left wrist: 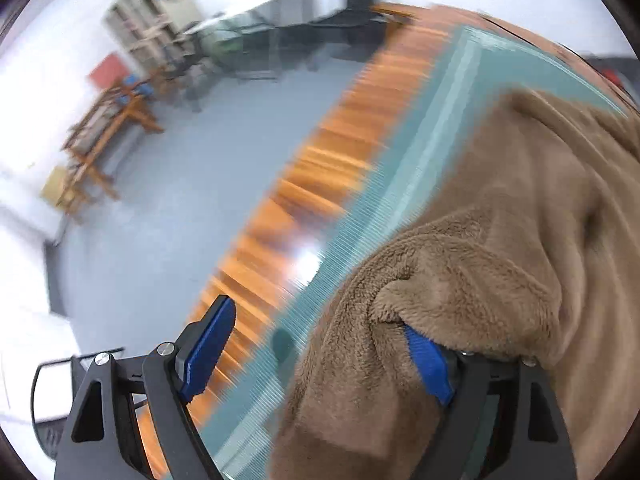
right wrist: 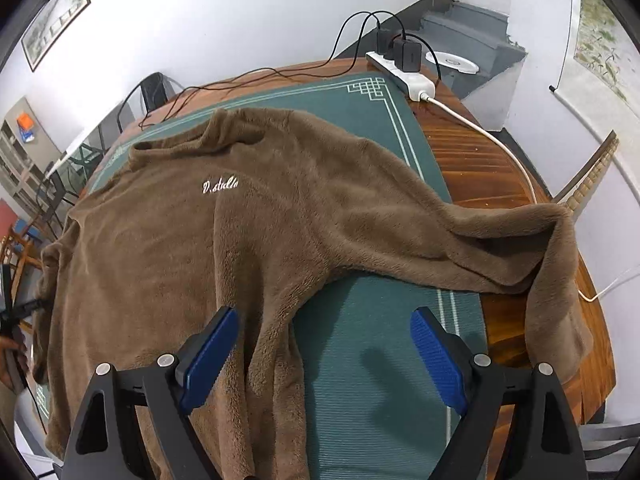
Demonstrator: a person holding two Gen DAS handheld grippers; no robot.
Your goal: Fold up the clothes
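A brown fleece sweater (right wrist: 224, 232) with white script on the chest lies spread on the green mat (right wrist: 372, 344). One sleeve (right wrist: 556, 280) trails right and hangs over the table edge. My right gripper (right wrist: 324, 312) is open above the sweater's lower hem; its left pad is over the fleece and its right pad over bare mat. In the blurred left wrist view, my left gripper (left wrist: 316, 316) is open at the sweater's (left wrist: 500, 240) edge. A fold of fleece drapes over its right finger (left wrist: 430, 364), while the left finger (left wrist: 208, 352) is bare.
The wooden table (right wrist: 480, 168) carries a white power strip (right wrist: 404, 72) with black chargers, black cords and a white cable (right wrist: 496, 140) along its right edge. In the left wrist view, wooden chairs (left wrist: 100, 140) and shelves (left wrist: 152, 20) stand beyond a grey floor.
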